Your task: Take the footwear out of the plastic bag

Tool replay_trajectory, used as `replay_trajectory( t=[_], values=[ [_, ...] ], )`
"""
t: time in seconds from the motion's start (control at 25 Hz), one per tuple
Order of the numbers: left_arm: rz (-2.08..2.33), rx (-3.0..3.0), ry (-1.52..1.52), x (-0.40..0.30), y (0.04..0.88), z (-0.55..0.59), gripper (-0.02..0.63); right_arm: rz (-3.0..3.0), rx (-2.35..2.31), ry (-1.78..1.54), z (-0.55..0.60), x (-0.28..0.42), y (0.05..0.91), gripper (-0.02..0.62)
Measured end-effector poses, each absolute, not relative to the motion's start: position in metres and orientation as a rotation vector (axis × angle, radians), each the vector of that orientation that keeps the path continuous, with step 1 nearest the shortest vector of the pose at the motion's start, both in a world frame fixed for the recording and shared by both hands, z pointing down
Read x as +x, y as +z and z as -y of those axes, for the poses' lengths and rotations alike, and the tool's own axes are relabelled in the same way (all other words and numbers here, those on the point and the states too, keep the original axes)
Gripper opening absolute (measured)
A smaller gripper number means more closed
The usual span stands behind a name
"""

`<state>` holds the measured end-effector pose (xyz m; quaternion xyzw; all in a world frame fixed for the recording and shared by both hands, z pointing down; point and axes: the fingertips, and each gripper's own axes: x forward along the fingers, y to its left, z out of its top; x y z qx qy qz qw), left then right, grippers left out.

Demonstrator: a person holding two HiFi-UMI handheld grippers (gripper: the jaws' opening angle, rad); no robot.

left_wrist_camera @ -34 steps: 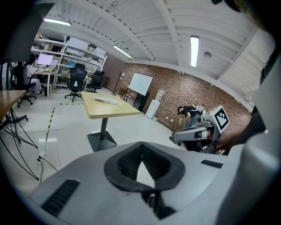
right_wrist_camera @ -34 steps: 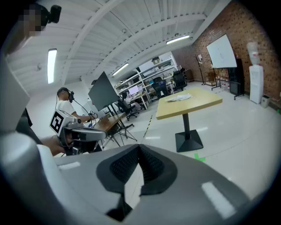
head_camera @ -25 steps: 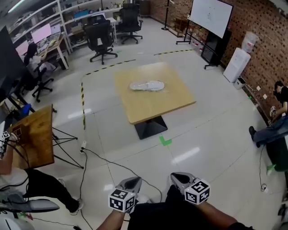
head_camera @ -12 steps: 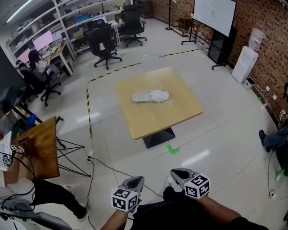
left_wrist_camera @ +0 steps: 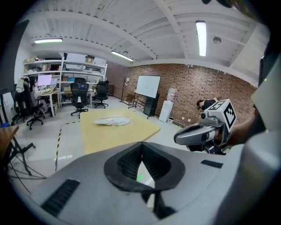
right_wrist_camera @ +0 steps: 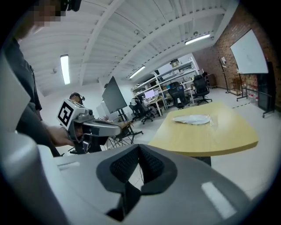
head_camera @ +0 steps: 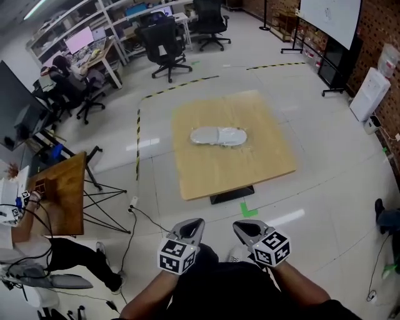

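Note:
A clear plastic bag with pale footwear inside (head_camera: 219,135) lies flat in the middle of a square wooden table (head_camera: 250,169); it also shows in the left gripper view as the bag (left_wrist_camera: 112,121) and in the right gripper view as the bag (right_wrist_camera: 192,119). Both grippers are held low in front of me, well short of the table. My left gripper (head_camera: 195,224) is shut and empty, with its tips (left_wrist_camera: 139,154) pointing at the table. My right gripper (head_camera: 240,227) is shut and empty too, its tips (right_wrist_camera: 139,156) aimed the same way.
Grey floor with a green tape mark (head_camera: 249,210) lies between me and the table. A small wooden table on a folding stand (head_camera: 62,192) and cables are at the left, with a seated person there. Office chairs (head_camera: 164,47), desks, a whiteboard (head_camera: 330,19) and a water dispenser (head_camera: 367,94) stand beyond.
The table and bag have grown nearer and shifted right in the head view as I moved forward. Both grippers stay shut, side by side.

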<state>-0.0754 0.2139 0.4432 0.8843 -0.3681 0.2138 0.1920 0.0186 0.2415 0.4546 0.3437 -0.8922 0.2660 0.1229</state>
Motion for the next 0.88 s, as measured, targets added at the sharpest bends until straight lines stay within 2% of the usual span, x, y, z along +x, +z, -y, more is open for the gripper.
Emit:
replay_trajectory(
  t=[0.52,0.8,0.88],
  values=[
    [0.933,2.599,0.923,-0.024,0.489,-0.048,0.01,2.5,1.218,0.793,-0.129,0.077,0.461,0.003],
    [0.842,2.649,1.081,0.003,0.546,0.11,0.115,2.271,1.47,0.88,-0.078,0.112,0.477,0.003],
    [0.771,2.636,1.162,0.019,0.57,0.142,0.169,2.204,1.558,0.918,-0.074,0.126,0.481,0.003]
  ],
)
